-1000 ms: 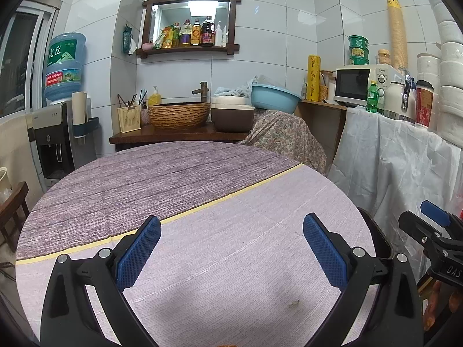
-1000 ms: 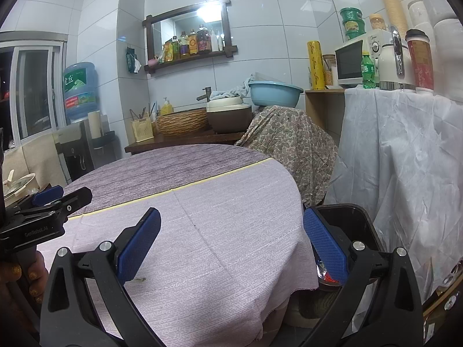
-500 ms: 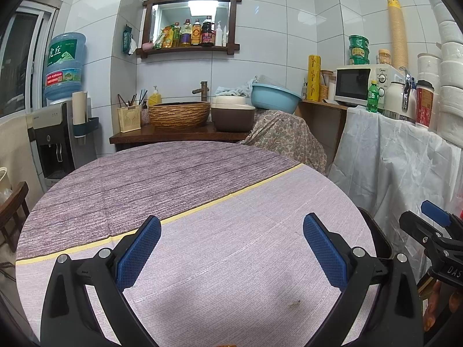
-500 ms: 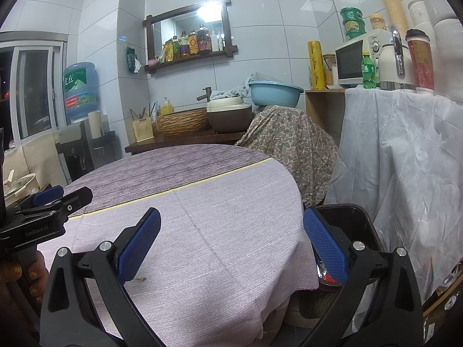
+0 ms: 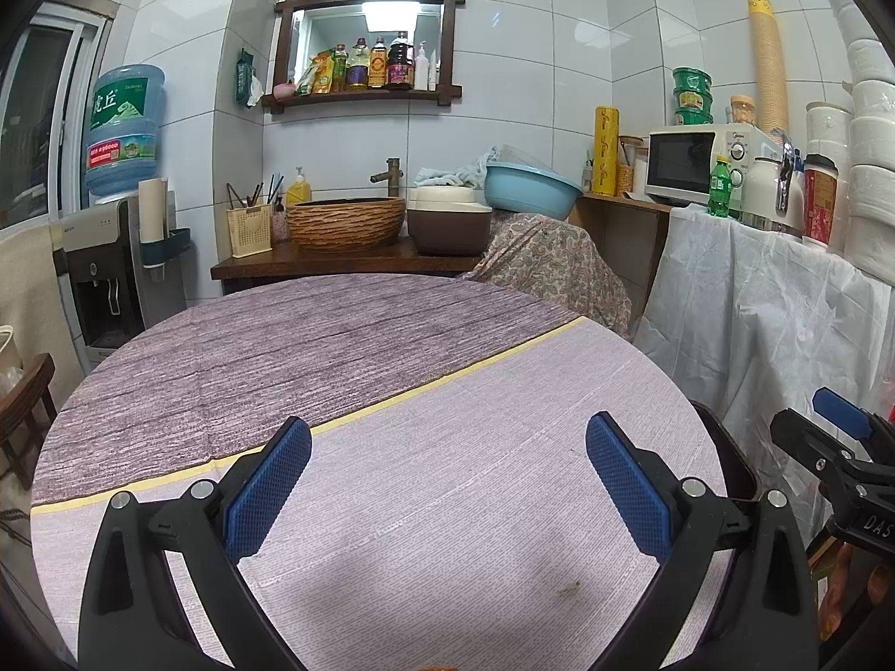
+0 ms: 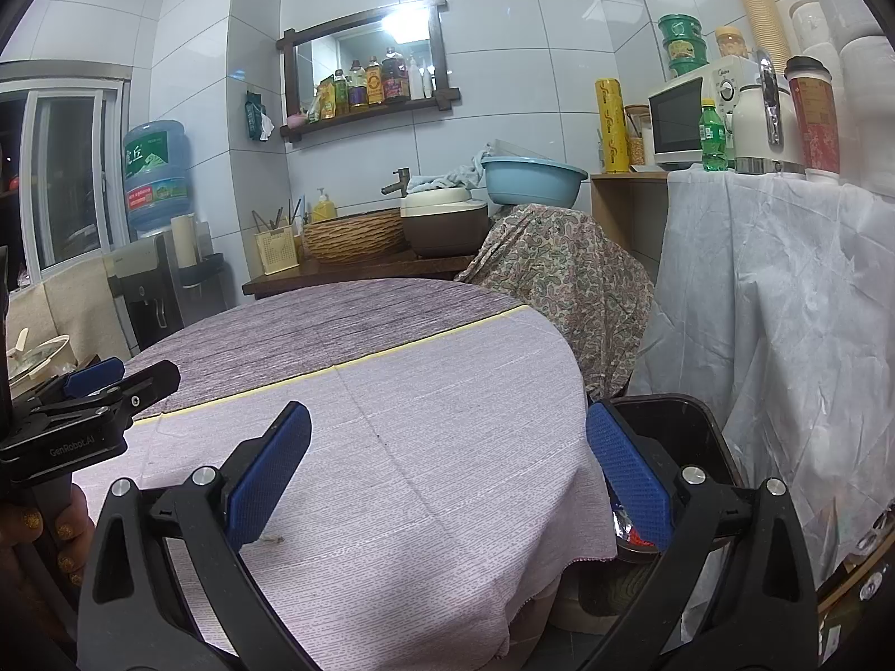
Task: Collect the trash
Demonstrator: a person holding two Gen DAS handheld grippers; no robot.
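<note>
My left gripper (image 5: 447, 475) is open and empty above the round table's purple cloth (image 5: 391, 391). My right gripper (image 6: 447, 475) is open and empty over the table's right edge. A black trash bin (image 6: 693, 425) stands on the floor by that edge, with shiny red wrapper trash (image 6: 629, 528) inside; its rim shows in the left wrist view (image 5: 727, 447). A small brown stain (image 5: 568, 590) marks the cloth near the front; it also shows in the right wrist view (image 6: 273, 540). The right gripper shows in the left view (image 5: 839, 436), the left in the right view (image 6: 95, 386).
A white sheet (image 6: 783, 307) covers a counter at right with a microwave (image 5: 699, 168), bottle and cups. A paisley-covered object (image 6: 559, 291) stands behind the table. A wooden counter holds a woven basin (image 5: 347, 221). A water dispenser (image 5: 112, 257) and a chair (image 5: 22, 408) are at left.
</note>
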